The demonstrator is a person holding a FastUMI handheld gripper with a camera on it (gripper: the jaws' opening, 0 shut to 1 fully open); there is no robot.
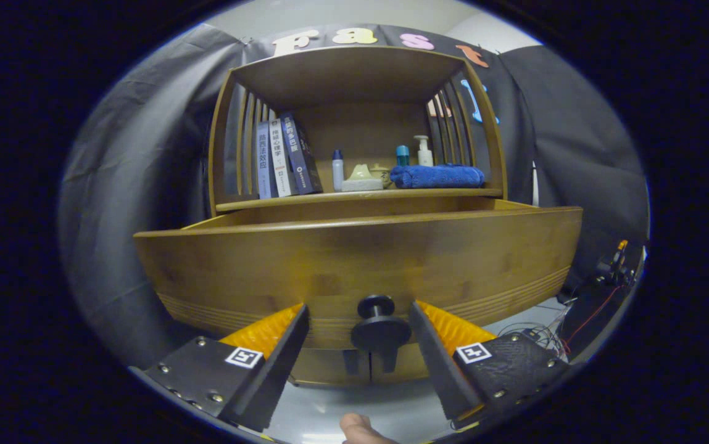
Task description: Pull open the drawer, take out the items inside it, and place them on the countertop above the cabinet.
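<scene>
Fingers (280, 330) apart, flanking drawer knob (380, 327)

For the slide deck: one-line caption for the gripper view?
Open gripper straddles the black knob of the pulled-out wooden drawer, fingers apart and not touching it.

Black cloth booth wall (144, 154) draped behind, creased. Pale grey-white ceiling (342, 13) above it. Light grey glossy floor (385, 407) below, overhead light reflecting off it. Loose red and white cables (576, 320) on floor at right.

Three books (281, 157), three bottles (337, 170), one folded blue towel (437, 176), one drawer (354, 259), one knob (380, 327)
</scene>
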